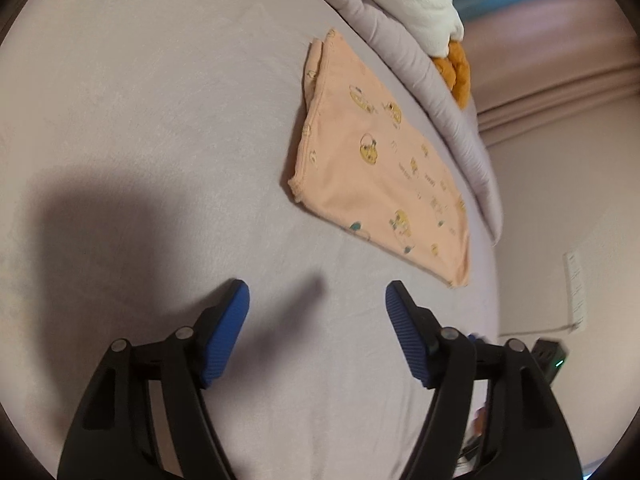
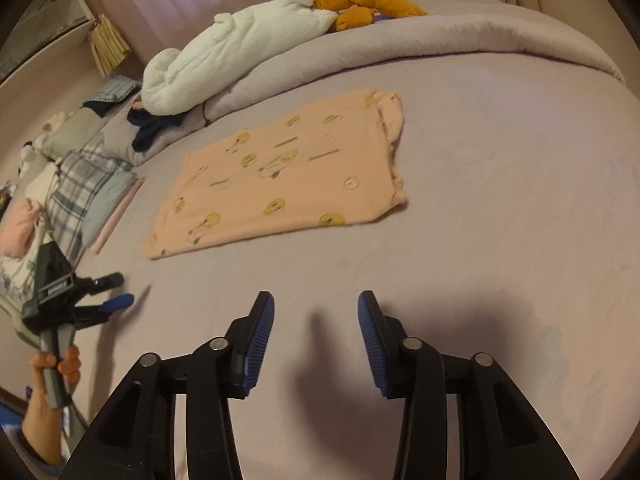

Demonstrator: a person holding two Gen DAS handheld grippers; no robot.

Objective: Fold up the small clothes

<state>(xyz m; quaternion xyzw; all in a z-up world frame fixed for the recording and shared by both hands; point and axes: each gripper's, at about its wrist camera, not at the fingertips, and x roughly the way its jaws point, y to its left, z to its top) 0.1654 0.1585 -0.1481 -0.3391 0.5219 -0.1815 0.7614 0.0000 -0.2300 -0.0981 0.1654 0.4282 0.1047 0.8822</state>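
Observation:
A small peach garment (image 1: 376, 168) printed with yellow cartoon figures lies folded flat on the grey bed sheet (image 1: 160, 120). In the right wrist view the same garment (image 2: 280, 176) lies ahead of me, its bunched edge at the right. My left gripper (image 1: 318, 300) hovers over bare sheet short of the garment, open, nothing between its blue pads. My right gripper (image 2: 316, 304) is also open over bare sheet, nearer than the garment and apart from it. In the right wrist view the left gripper (image 2: 116, 290) shows at the far left, held by a hand (image 2: 56, 364).
A rolled grey duvet (image 2: 440, 40) runs along the far side of the bed, with a white plush blanket (image 2: 232, 52) and an orange soft toy (image 2: 364, 4) on it. Folded clothes (image 2: 80, 196) are stacked at the left. A dark device (image 1: 554, 356) sits beyond the bed edge.

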